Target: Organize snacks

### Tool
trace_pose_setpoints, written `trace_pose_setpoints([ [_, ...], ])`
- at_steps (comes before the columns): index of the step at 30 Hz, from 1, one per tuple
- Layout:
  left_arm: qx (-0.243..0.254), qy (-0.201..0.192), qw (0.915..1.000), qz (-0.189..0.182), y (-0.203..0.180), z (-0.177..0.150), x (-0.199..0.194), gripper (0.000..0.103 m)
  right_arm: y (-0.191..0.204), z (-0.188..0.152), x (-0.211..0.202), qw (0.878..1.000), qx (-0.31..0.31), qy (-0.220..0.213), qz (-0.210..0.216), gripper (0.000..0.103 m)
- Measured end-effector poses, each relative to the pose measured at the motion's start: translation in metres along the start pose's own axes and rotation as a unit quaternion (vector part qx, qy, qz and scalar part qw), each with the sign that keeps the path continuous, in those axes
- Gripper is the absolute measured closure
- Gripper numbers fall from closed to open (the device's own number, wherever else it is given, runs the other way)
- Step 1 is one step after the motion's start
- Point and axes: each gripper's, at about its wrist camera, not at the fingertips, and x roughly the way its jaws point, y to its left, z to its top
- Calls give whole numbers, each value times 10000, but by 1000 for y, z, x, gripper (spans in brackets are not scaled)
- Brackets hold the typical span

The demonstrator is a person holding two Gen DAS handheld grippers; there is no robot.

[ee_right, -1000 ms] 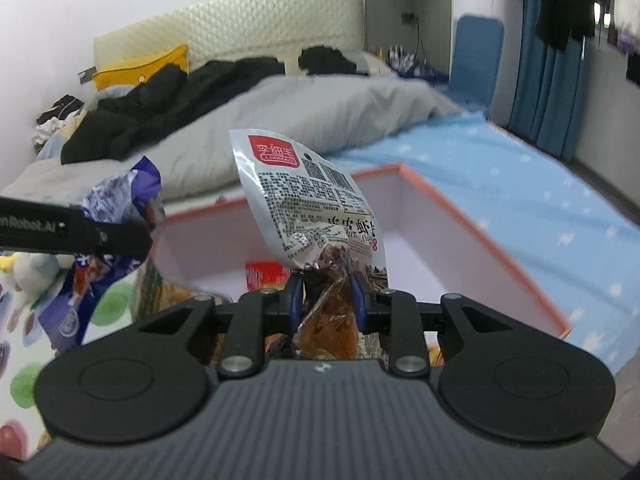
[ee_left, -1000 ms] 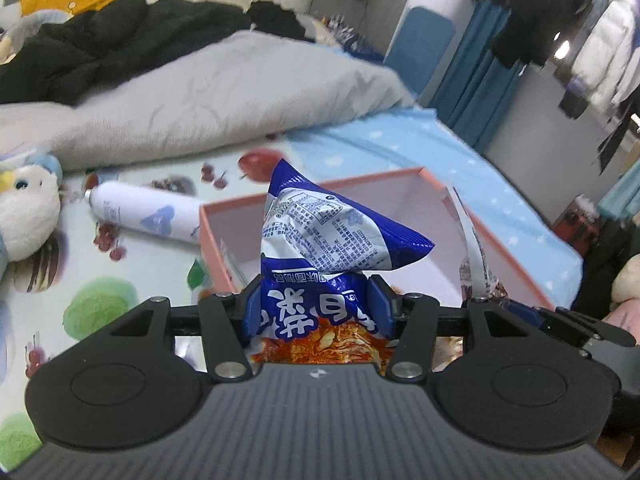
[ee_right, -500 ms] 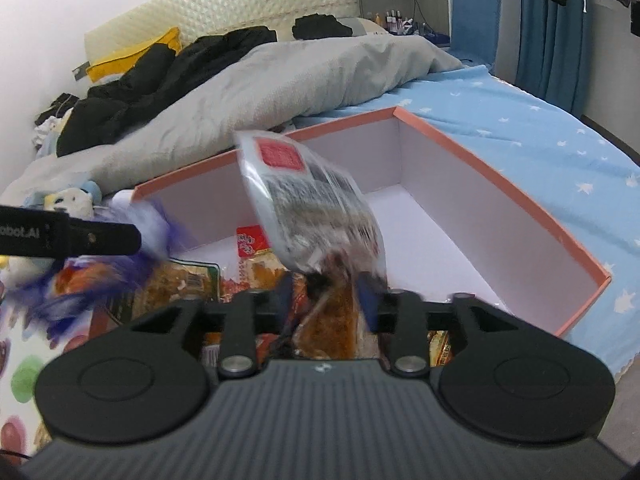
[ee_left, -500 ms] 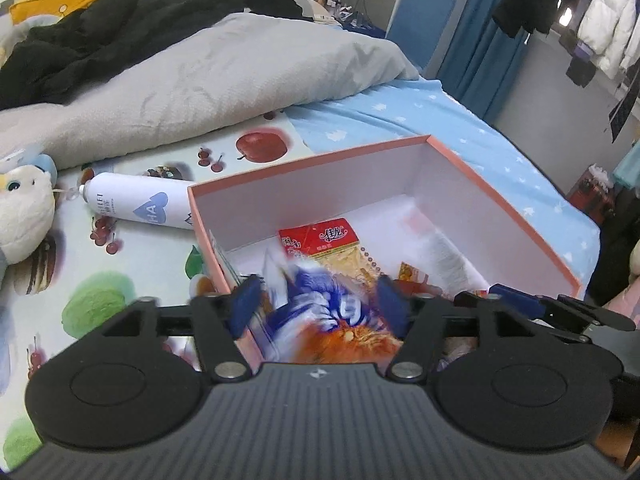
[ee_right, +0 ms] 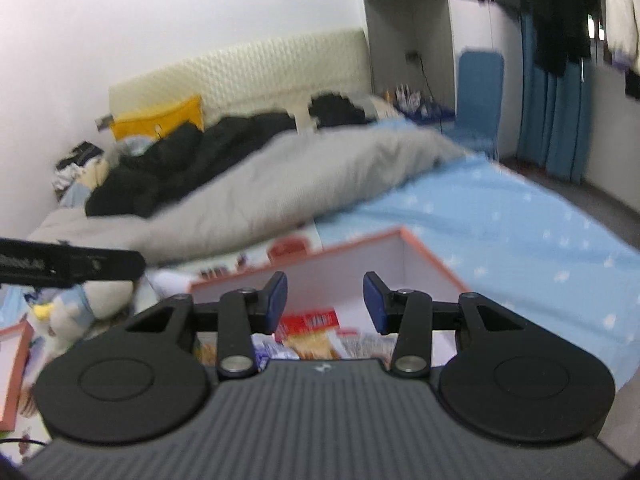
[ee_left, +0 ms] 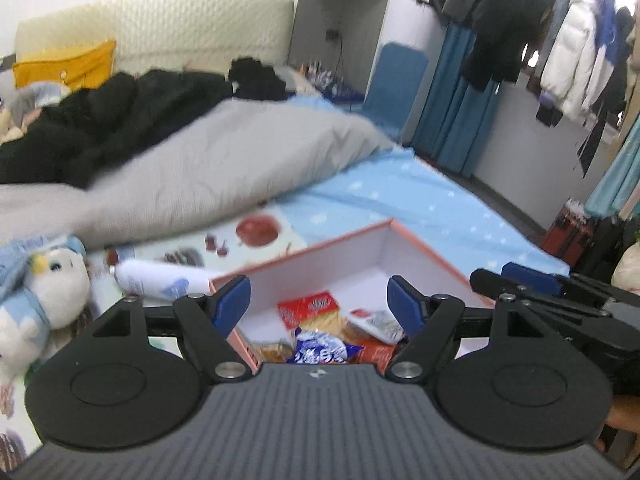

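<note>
Snacks sit inside the pink-edged box (ee_left: 424,254) on the bed, and both grippers are empty.

The blue-and-white snack bag (ee_left: 320,350) lies in the box at its near end, on top of the other packs. A red-topped pack (ee_left: 310,308) lies just behind it, and a clear pack with a red label (ee_left: 376,322) lies to its right. The left gripper (ee_left: 320,306) hangs above the box with its jaws wide apart and nothing between them. The right gripper (ee_right: 325,302) also hangs above the box, jaws apart and empty; they have just been opening. Left of the box lie a white spray can (ee_left: 160,278) and a plush toy (ee_left: 44,284). Behind the box is a grey blanket (ee_left: 224,176).
</note>
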Motion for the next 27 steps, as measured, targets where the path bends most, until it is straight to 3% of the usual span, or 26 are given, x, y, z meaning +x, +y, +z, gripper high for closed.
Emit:
trace_pose_setpoints([
  [6, 97, -400, 9992, -10, -6, 8, -49, 23, 17, 25, -44, 9989, -59, -471, 22, 58],
  [11, 68, -633, 9979, -62, -5, 2, -85, 22, 25, 22, -65, 9984, -38, -562, 24, 58],
  [22, 118, -610, 9979, -174, -12, -40, -123, 22, 35, -23, -97, 9992, 206, -285, 171, 58],
  [27, 208, -508, 9984, -117, -12, -61, -129, 22, 38, -45, -98, 9996, 212, -187, -29, 58],
])
